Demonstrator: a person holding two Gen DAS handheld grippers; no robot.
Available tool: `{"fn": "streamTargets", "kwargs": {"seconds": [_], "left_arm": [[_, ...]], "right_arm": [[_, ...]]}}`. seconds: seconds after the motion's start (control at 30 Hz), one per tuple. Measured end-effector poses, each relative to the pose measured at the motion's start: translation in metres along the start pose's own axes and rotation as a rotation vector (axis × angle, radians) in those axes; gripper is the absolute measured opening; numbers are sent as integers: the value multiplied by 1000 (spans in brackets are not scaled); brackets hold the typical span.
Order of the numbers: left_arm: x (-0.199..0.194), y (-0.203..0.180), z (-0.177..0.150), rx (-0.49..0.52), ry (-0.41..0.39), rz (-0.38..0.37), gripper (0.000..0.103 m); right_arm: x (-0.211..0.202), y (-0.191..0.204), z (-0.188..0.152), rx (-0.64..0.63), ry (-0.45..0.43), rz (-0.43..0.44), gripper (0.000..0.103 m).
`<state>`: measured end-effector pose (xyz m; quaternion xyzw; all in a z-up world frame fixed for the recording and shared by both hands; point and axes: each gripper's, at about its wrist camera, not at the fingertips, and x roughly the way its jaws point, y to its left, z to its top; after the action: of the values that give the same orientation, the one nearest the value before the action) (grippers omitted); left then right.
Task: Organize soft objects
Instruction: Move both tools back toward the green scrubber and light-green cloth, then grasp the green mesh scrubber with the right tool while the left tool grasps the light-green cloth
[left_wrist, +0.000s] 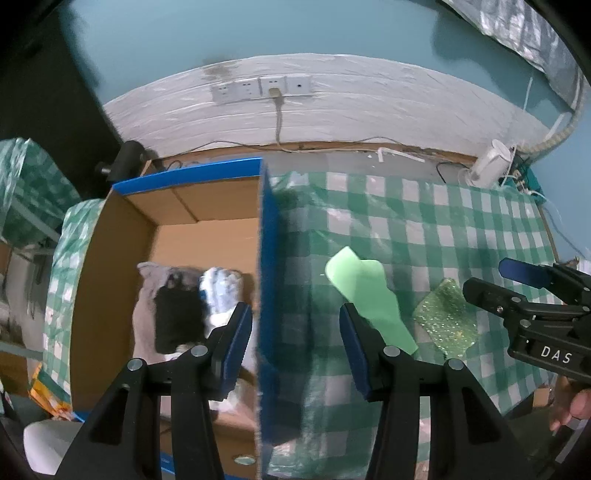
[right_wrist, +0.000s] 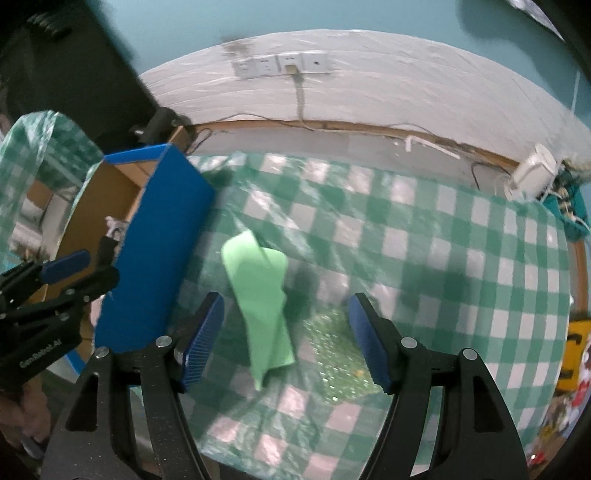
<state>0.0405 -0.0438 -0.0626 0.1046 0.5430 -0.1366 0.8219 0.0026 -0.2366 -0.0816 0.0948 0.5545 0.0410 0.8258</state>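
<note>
- Left gripper (left_wrist: 295, 336) over the blue right wall of the cardboard box (left_wrist: 271, 295), jaws partly apart with nothing between the pads, one finger above the box's inside and the other above the bench (left_wrist: 461, 221).
- Right gripper (right_wrist: 286, 339) low over the bench, jaws opening and fairly wide, pads clear of everything; green foam sheet (right_wrist: 264, 302) and glittery green sponge cloth (right_wrist: 332, 354) both lying on the cloth below the gap.
- Green foam sheet curled, long and narrow, just beside the box's blue wall with a strip of checkered cloth between them.
- Glittery green sponge cloth flat on the bench, near the sheet's lower end on its right, touching or overlapping not clear through the blur.
- Inside the box: grey soft cloth (left_wrist: 147, 295), a black item (left_wrist: 177, 321) on it, and a white-and-blue bundle (left_wrist: 221, 291) next to that, all toward the near end; far end of the box floor bare.
- Open checkered bench to the right and behind the sheet, up to the back edge by the wall.
- White device (left_wrist: 487, 162) and cables at the bench's back right corner.
- Wall sockets (left_wrist: 258, 88) above the bench's back edge, one cord hanging down.
</note>
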Motion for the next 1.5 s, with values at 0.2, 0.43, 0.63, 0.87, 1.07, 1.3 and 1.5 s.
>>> {"fn": "streamTargets", "kwargs": {"seconds": [0.2, 0.43, 0.63, 0.87, 1.07, 1.3, 1.5], "left_arm": [[2, -26, 3, 48, 5, -12, 55], [21, -59, 3, 115, 45, -21, 55], [44, -77, -2, 142, 93, -16, 55], [75, -81, -10, 145, 160, -3, 55], [93, -85, -16, 149, 203, -3, 55], [106, -90, -24, 166, 231, 1, 55], [116, -89, -27, 166, 255, 7, 56]], "right_arm": [[2, -30, -8, 44, 9, -22, 71], [21, -55, -22, 66, 58, -56, 71], [38, -62, -30, 62, 98, -72, 71], [56, -61, -36, 38, 139, -77, 71], [71, -55, -39, 4, 168, -75, 71], [89, -52, -44, -32, 211, -84, 71], [105, -49, -46, -59, 244, -92, 72]]}}
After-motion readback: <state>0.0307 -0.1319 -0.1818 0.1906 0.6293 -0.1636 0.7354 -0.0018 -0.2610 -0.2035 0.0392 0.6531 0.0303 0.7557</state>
